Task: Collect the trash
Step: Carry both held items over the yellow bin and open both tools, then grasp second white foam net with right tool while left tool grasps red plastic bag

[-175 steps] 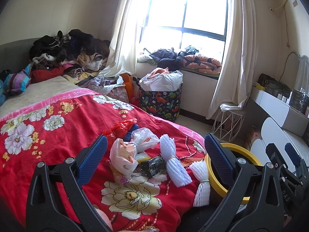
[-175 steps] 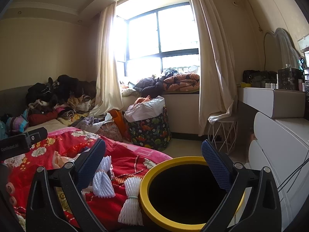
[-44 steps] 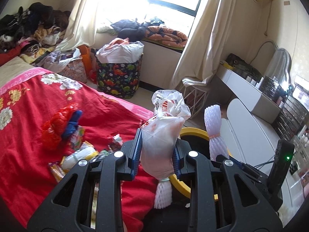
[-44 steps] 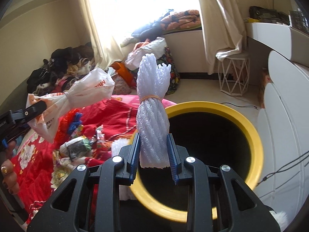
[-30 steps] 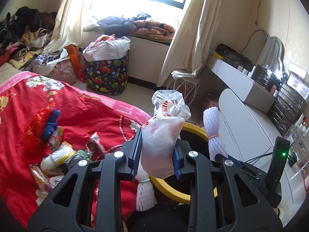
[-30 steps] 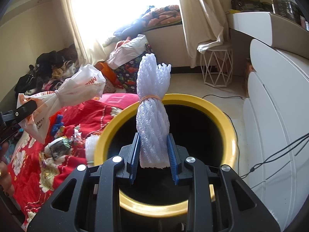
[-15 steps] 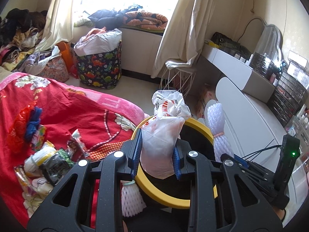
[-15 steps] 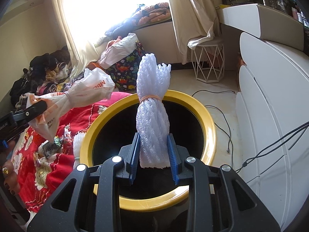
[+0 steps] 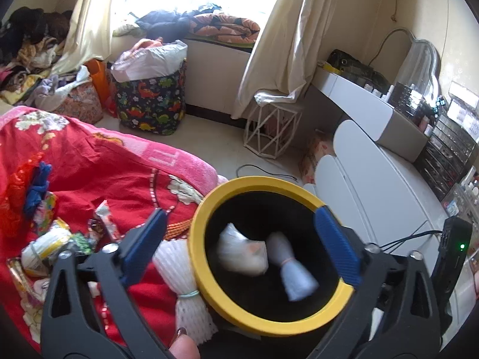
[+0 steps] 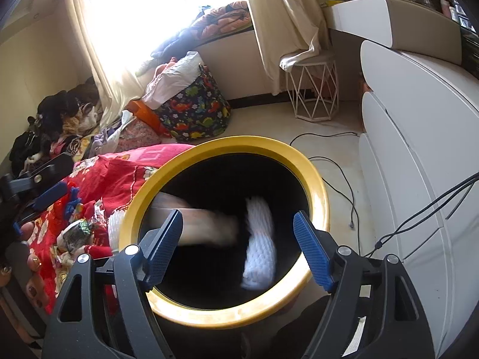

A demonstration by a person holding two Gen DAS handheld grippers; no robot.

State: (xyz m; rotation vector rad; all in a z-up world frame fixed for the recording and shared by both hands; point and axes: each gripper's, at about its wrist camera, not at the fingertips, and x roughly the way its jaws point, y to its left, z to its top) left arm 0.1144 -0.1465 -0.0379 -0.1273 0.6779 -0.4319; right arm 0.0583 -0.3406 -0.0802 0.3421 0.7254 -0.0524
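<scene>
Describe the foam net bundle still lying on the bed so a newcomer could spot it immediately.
Start at the bed's red floral blanket and go to its edge by the yellow-rimmed bin. The white foam net bundle lies against that rim, cinched by a green band; the litter beside it is coloured wrappers.

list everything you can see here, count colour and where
bin: one, yellow rim, black inside, beside the bed
plastic bag: one, whitish, blurred, inside the bin
foam net roll: one, white, blurred, inside the bin
second foam net roll: one, white, on the bed edge against the bin
blanket: one, red floral, on the bed
wrappers: several, mixed colours, on the blanket
dinosaur-print basket: one, dark, by the window
wire stool: one, white, under the curtain
left gripper: blue pads, jaws opening, nothing between them, over the bin
right gripper: blue pads, jaws opening, nothing between them, over the bin
</scene>
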